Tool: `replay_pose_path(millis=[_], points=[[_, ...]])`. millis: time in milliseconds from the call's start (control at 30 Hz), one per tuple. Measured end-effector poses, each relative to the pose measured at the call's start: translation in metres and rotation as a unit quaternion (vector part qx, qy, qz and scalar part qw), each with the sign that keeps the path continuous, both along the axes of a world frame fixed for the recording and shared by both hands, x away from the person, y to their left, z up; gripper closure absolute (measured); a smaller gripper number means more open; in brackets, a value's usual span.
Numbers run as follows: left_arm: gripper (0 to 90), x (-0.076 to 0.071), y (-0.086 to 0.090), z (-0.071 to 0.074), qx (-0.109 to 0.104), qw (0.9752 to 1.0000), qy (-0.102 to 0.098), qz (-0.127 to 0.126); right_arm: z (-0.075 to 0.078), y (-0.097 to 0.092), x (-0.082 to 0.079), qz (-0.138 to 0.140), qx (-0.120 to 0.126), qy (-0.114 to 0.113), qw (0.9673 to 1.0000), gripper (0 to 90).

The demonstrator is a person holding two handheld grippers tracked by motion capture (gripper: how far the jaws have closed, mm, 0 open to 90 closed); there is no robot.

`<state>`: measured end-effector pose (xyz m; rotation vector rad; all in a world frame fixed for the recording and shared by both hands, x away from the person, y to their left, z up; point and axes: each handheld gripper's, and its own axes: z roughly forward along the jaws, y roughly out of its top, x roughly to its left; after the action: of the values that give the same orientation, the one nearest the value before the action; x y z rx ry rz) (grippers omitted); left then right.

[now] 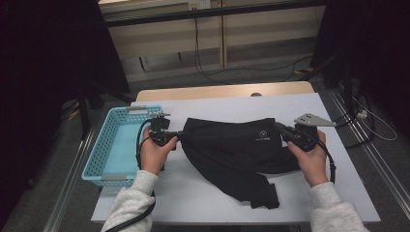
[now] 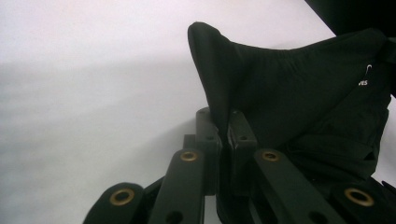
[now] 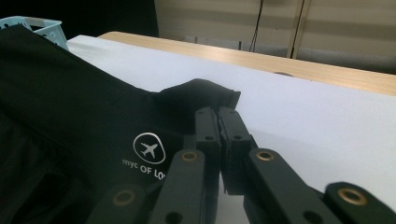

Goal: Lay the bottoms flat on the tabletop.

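Dim room, white worktop [image 1: 333,193]; from the high view, black garment [image 1: 237,154] spread mid-worktop, stretched between left hand-held gripper [image 1: 178,136] and right hand-held gripper [image 1: 279,126], blue basket [image 1: 104,154] just beside the left. Likely risk: cloth slipping from one pinch if pulled unevenly. Lower hem bunched, folds hard to read. From the left gripper view, jaws clamped shut on a garment corner [image 2: 210,70]; far side cut off. From the right gripper view, jaws pinched on the other edge [image 3: 205,93]; logo [image 3: 148,149] text partly cut off.
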<state>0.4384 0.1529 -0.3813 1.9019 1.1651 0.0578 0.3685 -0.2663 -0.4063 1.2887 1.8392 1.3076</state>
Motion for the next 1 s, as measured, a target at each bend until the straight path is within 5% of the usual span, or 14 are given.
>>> replay_pose_path(millis=[300, 733, 900, 1000], points=[[86.1, 0.010, -0.007, 0.004, -0.002, 1.0000, -0.006, -0.001, 0.008, -0.003, 0.007, -0.003, -0.017, -0.009, 0.9998, 88.4], [86.1, 0.029, -0.014, 0.007, 0.002, 1.0000, 0.005, -0.004, 0.004, -0.002, 0.023, 0.005, -0.026, 0.006, 0.9996, 88.3], [86.1, 0.051, -0.017, 0.007, 0.005, 0.9998, 0.016, 0.007, 0.008, -0.001, 0.042, 0.010, -0.032, 0.011, 0.9994, 88.3], [86.2, 0.071, -0.022, 0.020, 0.010, 0.9998, 0.004, 0.018, 0.018, 0.006, 0.067, 0.012, -0.059, 0.022, 0.9979, 88.5]])
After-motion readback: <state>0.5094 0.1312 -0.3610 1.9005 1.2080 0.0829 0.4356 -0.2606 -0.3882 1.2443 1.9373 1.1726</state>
